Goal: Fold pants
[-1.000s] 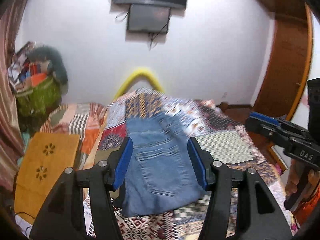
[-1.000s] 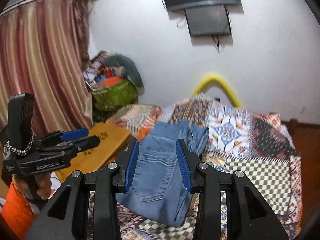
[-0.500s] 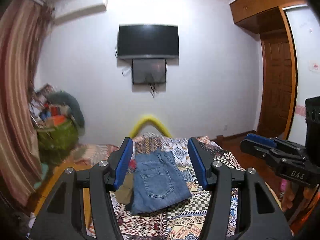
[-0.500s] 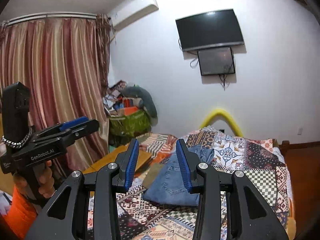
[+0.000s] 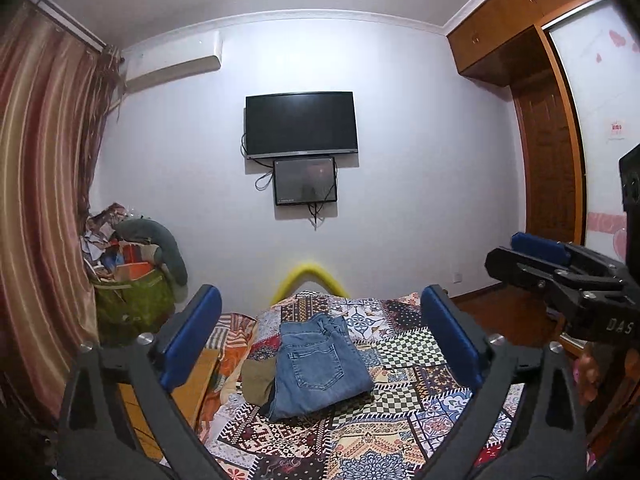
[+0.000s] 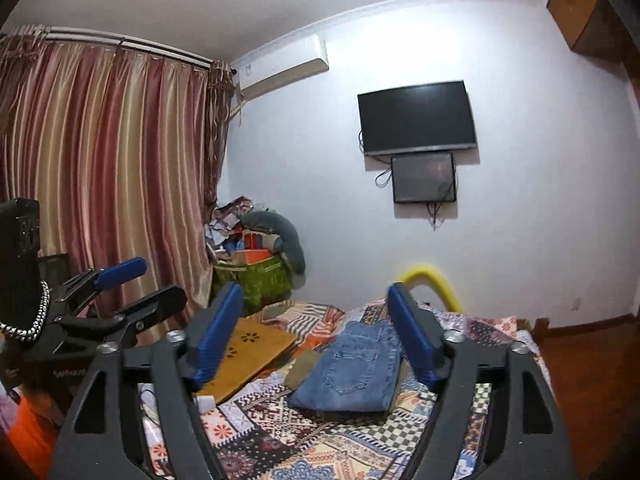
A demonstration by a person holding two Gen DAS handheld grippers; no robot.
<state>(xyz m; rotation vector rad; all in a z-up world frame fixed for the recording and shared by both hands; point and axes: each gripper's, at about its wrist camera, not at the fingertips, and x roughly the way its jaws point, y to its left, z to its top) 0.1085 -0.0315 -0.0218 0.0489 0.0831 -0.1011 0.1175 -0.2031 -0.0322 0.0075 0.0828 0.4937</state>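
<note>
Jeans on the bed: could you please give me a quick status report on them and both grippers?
Left gripper and right gripper open, jaws just widened, empty, off the bed. Jeans folded on patchwork quilt. Nothing in the way.

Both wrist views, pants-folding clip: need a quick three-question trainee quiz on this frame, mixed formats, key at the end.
1. True or false: the jeans lie folded on the patchwork bedspread, with neither hand-held gripper touching them.
2. Multiple choice: what peeks out from under the jeans on their left side? A) an olive-brown garment B) a white towel C) a red pillow
3. Fill in: in the right wrist view, the wooden board lies to the ____ of the jeans.

Key: 1 true; the left hand-held gripper and right hand-held gripper are both open, empty and well back from the jeans. 2 A. 3 left.
</note>
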